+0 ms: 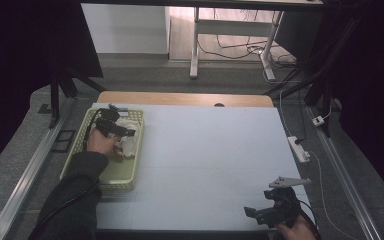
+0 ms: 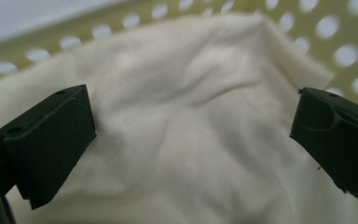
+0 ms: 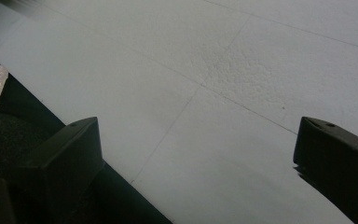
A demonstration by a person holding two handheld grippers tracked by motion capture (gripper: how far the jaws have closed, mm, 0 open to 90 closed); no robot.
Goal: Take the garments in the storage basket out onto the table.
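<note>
The crumpled cream-white cloth (image 1: 128, 136) lies bunched inside the pale green perforated plastic basket (image 1: 111, 176), toward its far right side, at the left edge of the table. From my left gripper (image 2: 193, 126) view the cloth sits directly ahead of and between the two black jaws, folds rising against the basket's holed wall behind it. I cannot tell whether the jaw tips touch the fabric. In the high view my left gripper (image 1: 114, 126) hangs over the basket just above the cloth, my left hand (image 1: 101, 142) wrapped around its grip, my dark sleeve (image 1: 75, 195) coming up from the bottom left and crossing the basket's near end. The left jaws stand wide apart, holding nothing. My right gripper (image 1: 260, 214) rests well apart from the basket, near the front right corner of the light blue-grey foam tabletop (image 1: 210, 155), with my right hand (image 1: 294, 231) at the bottom edge. Its jaws are also spread wide, with bare tabletop (image 3: 214, 93) between them and the dark table edge under the left jaw.
</note>
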